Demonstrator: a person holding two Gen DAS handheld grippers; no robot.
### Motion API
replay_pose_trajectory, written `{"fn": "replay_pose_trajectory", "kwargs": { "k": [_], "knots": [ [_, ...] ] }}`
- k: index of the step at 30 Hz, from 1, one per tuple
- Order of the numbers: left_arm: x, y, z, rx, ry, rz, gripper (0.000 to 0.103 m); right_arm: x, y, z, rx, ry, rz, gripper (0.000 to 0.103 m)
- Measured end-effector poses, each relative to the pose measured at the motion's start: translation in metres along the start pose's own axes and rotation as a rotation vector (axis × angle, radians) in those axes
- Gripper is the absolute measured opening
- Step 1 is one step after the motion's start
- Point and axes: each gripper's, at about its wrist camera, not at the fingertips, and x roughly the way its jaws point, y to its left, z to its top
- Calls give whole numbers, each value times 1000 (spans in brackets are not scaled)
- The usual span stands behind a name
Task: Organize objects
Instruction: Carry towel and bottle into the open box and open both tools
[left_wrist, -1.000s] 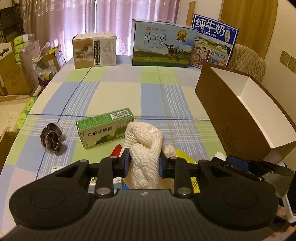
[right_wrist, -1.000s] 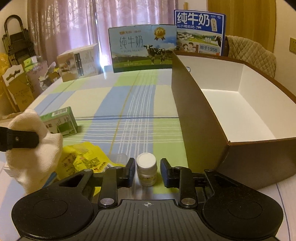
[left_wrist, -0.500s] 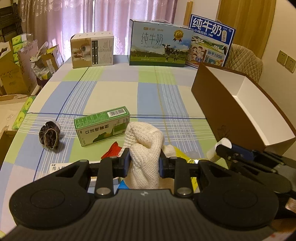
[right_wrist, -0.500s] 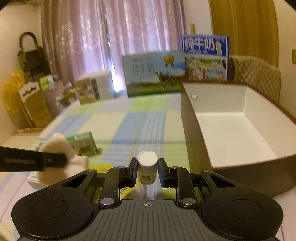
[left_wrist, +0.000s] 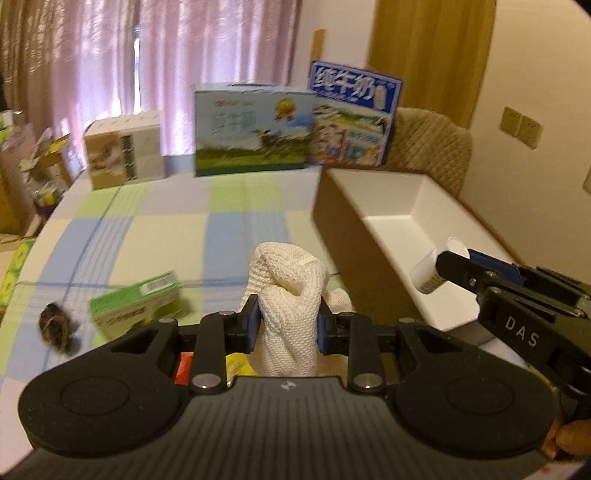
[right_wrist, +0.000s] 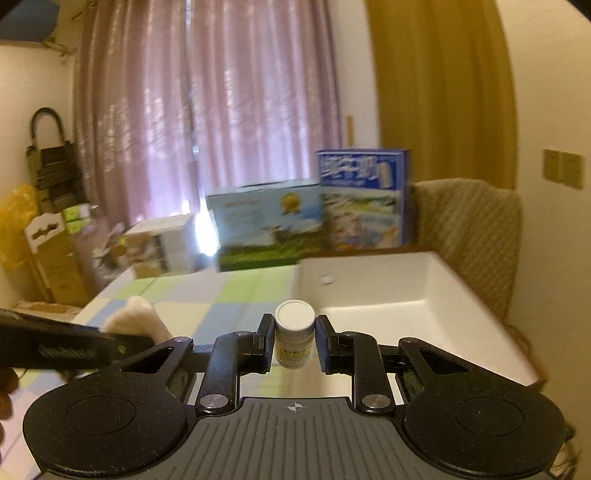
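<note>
A: What does the left gripper (left_wrist: 287, 320) hold?

B: A white knitted cloth (left_wrist: 287, 291), bunched upright and pinched between its fingers (left_wrist: 252, 320), above the checked desk (left_wrist: 177, 225).

A: And the right gripper (right_wrist: 294, 338)?

B: Its fingers (right_wrist: 264, 334) clamp a small white-capped bottle (right_wrist: 294, 334), upright, over the near edge of the open brown box (left_wrist: 373, 258) with the white interior.

A: What lies on the desk?

B: A green carton (left_wrist: 138, 300) at the left, a dark round object (left_wrist: 55, 325) just beside it. Milk cartons (left_wrist: 255, 134) stand at the far edge, near the curtain (left_wrist: 184, 55).
</note>
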Motion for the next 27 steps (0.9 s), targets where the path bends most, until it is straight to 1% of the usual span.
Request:
{"fn": "replay_pose_trajectory", "kwargs": {
  "k": [4, 8, 10, 13, 16, 22, 27],
  "knots": [
    [11, -31, 27, 12, -18, -77, 25, 4, -43, 14, 34, 23, -44, 20],
    [32, -69, 48, 32, -3, -151, 25, 17, -83, 21, 83, 61, -81, 20],
    [46, -88, 55, 50, 9, -175, 25, 24, -102, 20, 111, 79, -96, 20],
    [70, -113, 64, 82, 43, -190, 25, 35, -123, 17, 142, 118, -95, 20],
    [92, -132, 63, 105, 91, -190, 25, 46, -139, 12, 159, 162, -95, 20],
    [133, -152, 55, 161, 166, -147, 26, 66, -155, -2, 183, 247, -103, 20],
    [159, -162, 52, 190, 204, -130, 26, 80, -165, -9, 198, 273, -116, 20]
  ]
}}
